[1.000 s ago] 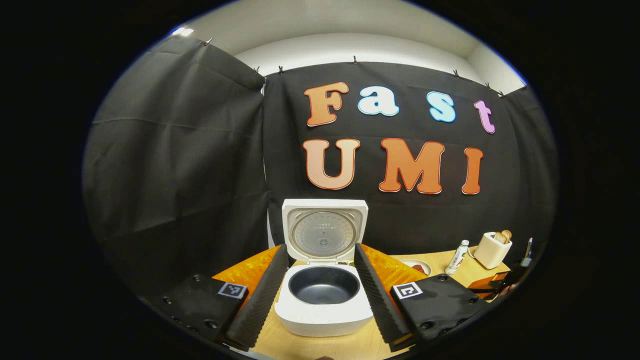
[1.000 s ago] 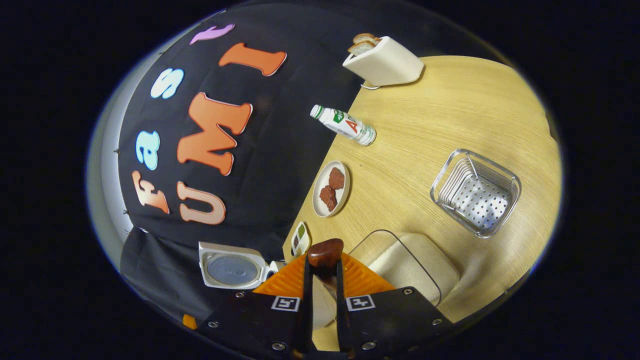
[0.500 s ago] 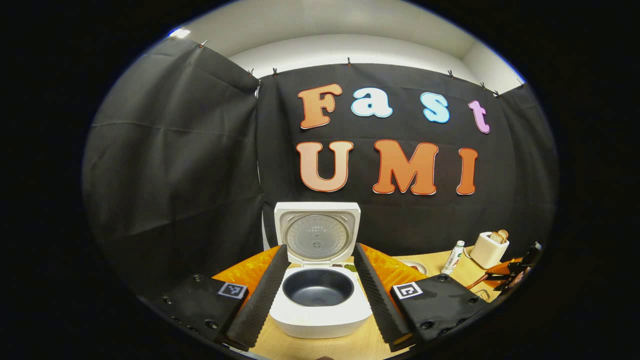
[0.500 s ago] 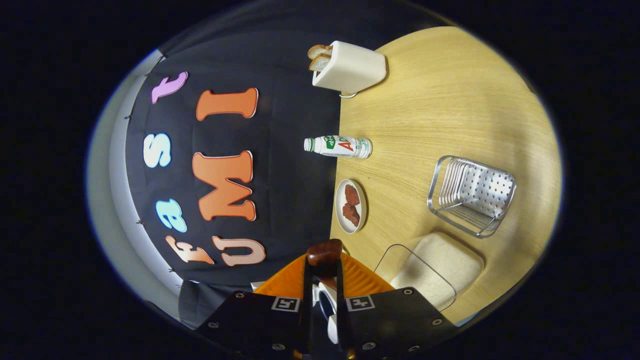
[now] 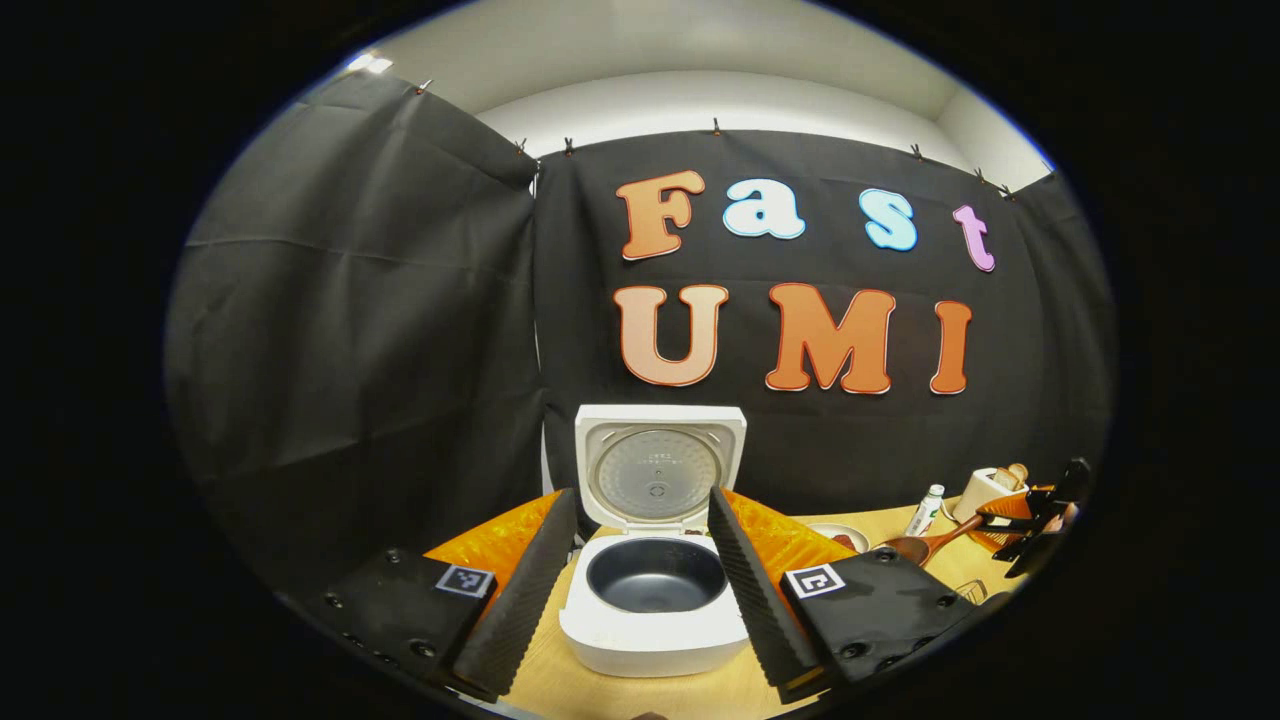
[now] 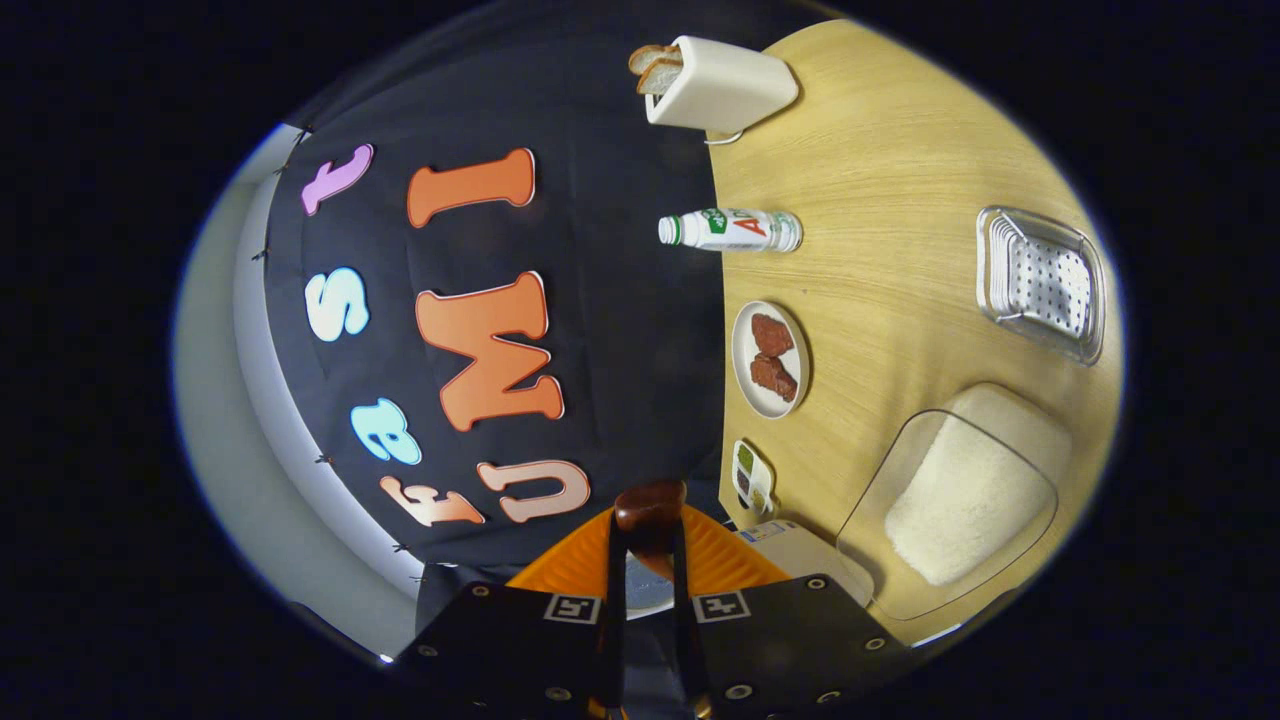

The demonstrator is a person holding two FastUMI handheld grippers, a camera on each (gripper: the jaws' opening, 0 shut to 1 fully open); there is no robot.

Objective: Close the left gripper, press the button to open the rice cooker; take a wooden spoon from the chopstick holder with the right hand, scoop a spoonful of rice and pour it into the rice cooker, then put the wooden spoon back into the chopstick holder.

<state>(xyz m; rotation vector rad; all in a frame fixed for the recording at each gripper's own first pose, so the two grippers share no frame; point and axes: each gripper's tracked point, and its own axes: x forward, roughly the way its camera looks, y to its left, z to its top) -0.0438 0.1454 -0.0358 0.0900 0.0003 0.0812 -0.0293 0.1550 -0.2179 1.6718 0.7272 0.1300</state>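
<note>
The white rice cooker (image 5: 652, 630) stands open, its lid (image 5: 660, 470) upright and its dark inner pot bare. My left gripper (image 5: 642, 498) is open, one finger on either side of the cooker, touching nothing. My right gripper (image 6: 648, 530) is shut on the handle of the wooden spoon (image 6: 650, 505); I cannot tell if the bowl holds rice. In the left gripper view the right gripper (image 5: 1030, 512) hovers to the cooker's right, holding the spoon (image 5: 925, 545) with its bowl toward the cooker. The clear rice container (image 6: 965, 495) and the metal chopstick holder (image 6: 1045, 280) stand on the table.
Along the wall side of the wooden table (image 6: 900, 170) stand a toaster (image 6: 720, 85) with bread, a white bottle (image 6: 730, 230), a plate (image 6: 770, 358) with brown pieces and a small dish (image 6: 752, 475). A corner of the cooker (image 6: 795, 548) lies just below the right gripper.
My right gripper has rolled and carried the spoon away from the rice container toward the cooker; the spoon now shows in the left gripper view. The left gripper stays open, shifting only slightly.
</note>
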